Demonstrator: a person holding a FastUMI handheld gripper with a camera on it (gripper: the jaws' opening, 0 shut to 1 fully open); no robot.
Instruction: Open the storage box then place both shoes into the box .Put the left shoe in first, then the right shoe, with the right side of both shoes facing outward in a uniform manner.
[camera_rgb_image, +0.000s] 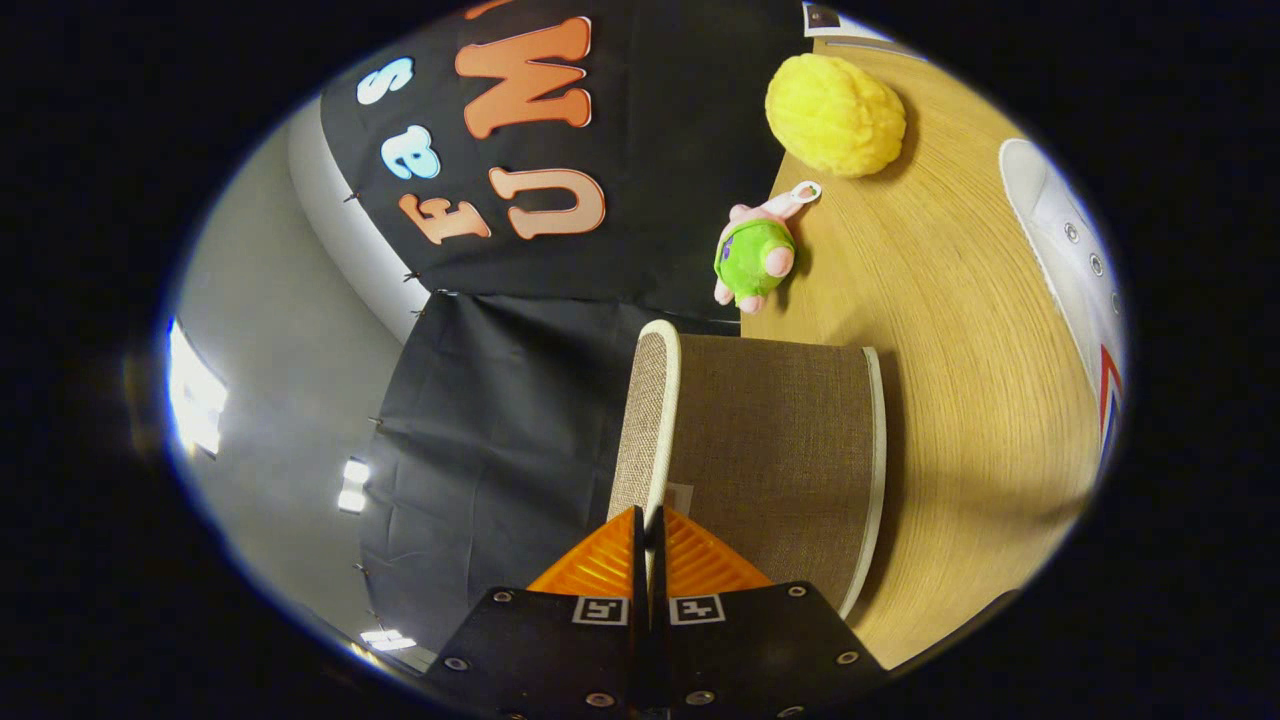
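- Gripper view, gripper (648, 520): fingers drawn nearly together, pinching the white-trimmed edge of the box's lid (655, 420); only a thin slot showed between them.
- Box (780, 450): brown fabric, on the wooden table (960, 400), directly ahead of the fingers; lid apparently part raised, interior hidden.
- Shoe (1075, 260): white, with eyelets, well apart from the box across the table; which foot could not be told.
- Green plush (755, 255): just beyond the box.
- Yellow ball (835, 115): farther beyond the box, past the plush.
- Risk, judged: the thin trim could slip out of the pinch and the lid drop shut.
- Risk, judged: pulling sideways could drag or tip the light box toward the plush.
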